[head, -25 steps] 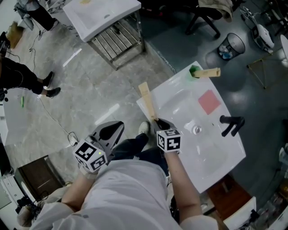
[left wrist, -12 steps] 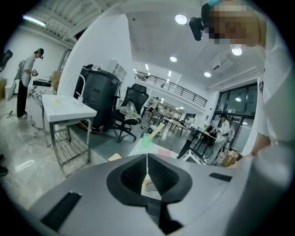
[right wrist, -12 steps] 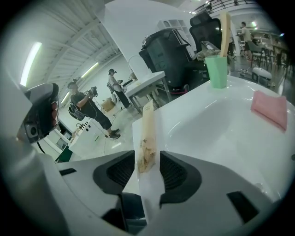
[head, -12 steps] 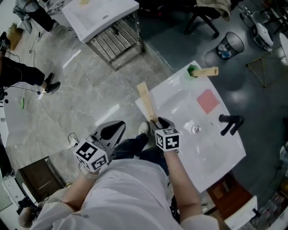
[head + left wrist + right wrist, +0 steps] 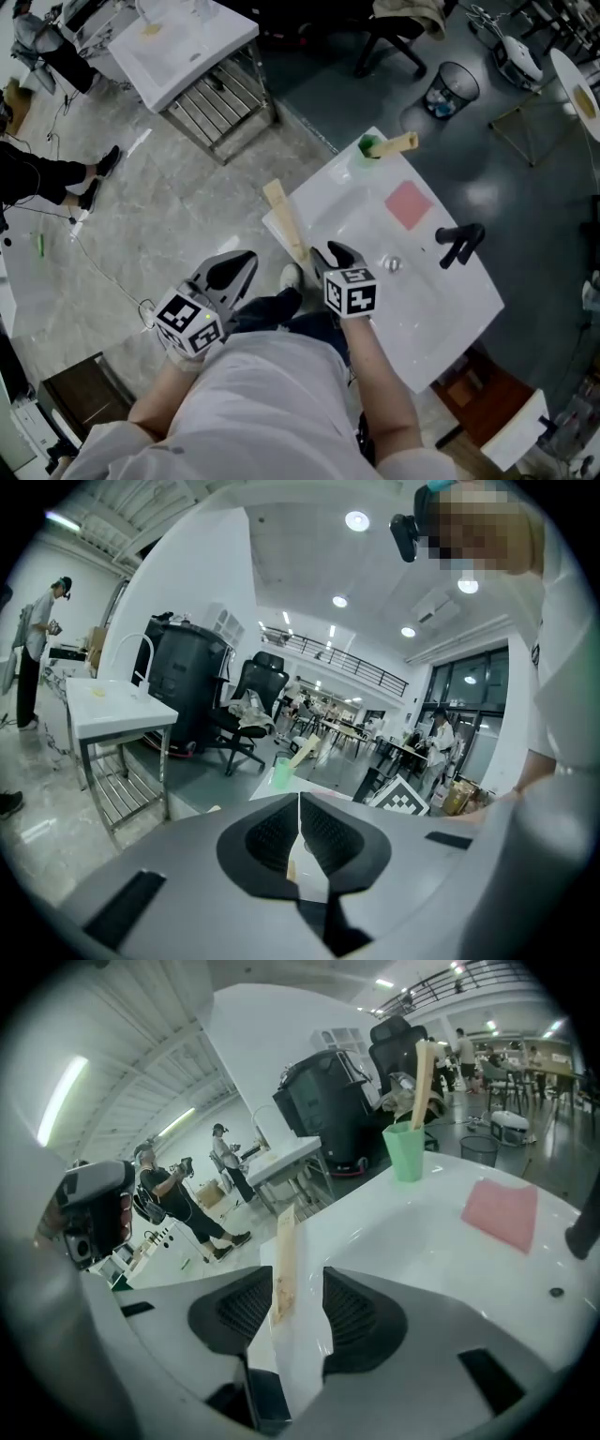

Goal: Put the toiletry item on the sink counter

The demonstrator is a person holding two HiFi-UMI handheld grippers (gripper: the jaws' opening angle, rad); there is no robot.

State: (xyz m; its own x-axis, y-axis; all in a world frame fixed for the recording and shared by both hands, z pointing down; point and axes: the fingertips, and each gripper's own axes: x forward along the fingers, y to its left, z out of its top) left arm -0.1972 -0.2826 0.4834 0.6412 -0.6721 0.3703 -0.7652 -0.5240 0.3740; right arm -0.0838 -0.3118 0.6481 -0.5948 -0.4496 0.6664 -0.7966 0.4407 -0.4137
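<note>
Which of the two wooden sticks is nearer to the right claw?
The wooden stick lying on the sink's left rim, between the right claw's opening jaws. The other stick stands tilted in the green cup at the far corner.

sink counter (image 5: 441, 314): glossy white. faucet (image 5: 459, 244): black. cloth (image 5: 409, 204) just beside faucet: plain pink. cup (image 5: 368, 147) well apart from faucet: green, tan stick (image 5: 401, 142) inside. toiletry item (image 5: 284, 221) across basin from faucet: pale tan, brownish speckles. floor (image 5: 169, 234): mottled grey-beige.
</note>
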